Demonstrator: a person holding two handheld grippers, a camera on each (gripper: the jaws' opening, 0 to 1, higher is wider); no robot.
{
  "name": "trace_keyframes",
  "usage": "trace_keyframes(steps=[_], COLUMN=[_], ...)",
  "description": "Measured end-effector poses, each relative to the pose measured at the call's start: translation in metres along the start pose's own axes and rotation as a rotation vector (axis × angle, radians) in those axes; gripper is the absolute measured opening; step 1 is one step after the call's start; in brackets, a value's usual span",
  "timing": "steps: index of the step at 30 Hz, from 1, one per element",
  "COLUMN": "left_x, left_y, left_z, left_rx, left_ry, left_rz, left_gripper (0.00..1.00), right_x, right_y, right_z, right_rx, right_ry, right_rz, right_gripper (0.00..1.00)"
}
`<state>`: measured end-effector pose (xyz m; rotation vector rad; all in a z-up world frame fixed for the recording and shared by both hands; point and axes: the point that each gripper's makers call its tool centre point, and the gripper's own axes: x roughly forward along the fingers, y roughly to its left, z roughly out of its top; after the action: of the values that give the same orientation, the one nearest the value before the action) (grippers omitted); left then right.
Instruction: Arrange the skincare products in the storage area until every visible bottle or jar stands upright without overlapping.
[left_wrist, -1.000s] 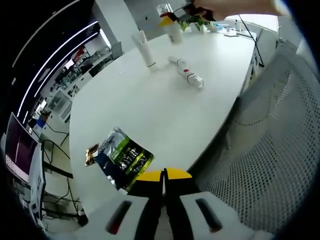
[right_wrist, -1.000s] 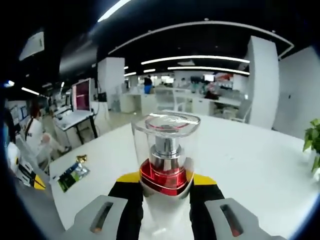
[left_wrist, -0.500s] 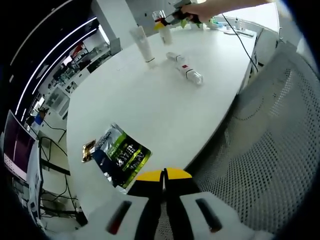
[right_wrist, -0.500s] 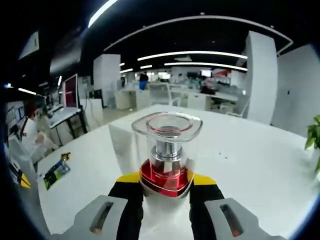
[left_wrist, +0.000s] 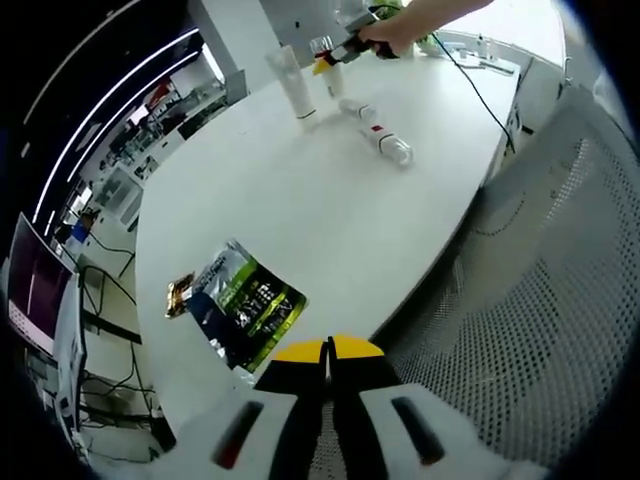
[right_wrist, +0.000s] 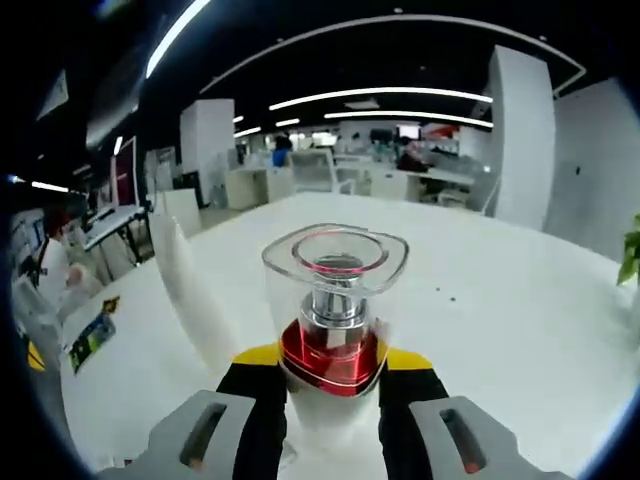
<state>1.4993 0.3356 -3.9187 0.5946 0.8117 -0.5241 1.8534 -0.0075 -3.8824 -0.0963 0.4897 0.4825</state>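
Lowered toward the table's far edge, the right gripper stays clamped on the upright pump bottle; a tube stands just beside. Left gripper (jaws together) hangs over the near edge; the fallen bottle lies nearer the right.

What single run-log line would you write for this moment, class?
right hand-held gripper: shut on clear-capped bottle, upright over table | left hand-held gripper: shut, empty | white tube: standing | second bottle: lying flat
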Motion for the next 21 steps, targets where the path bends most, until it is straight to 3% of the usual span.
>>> trace_keyframes(steps=[12,21], left_x=[0.0,0.001], left_y=[0.001,0.0], left_z=[-0.002,-0.004], left_rx=[-0.017,-0.018], left_ry=[0.009,0.016], left_rz=[0.006,0.0], left_gripper=[0.0,0.0], right_x=[0.001,-0.007], right_y=[0.025,0.042], right_z=[-0.002,-0.004], right_rx=[-0.073,-0.149], right_ry=[-0.019,-0.045], right_rz=[0.053,0.158], right_gripper=[0.3,0.31])
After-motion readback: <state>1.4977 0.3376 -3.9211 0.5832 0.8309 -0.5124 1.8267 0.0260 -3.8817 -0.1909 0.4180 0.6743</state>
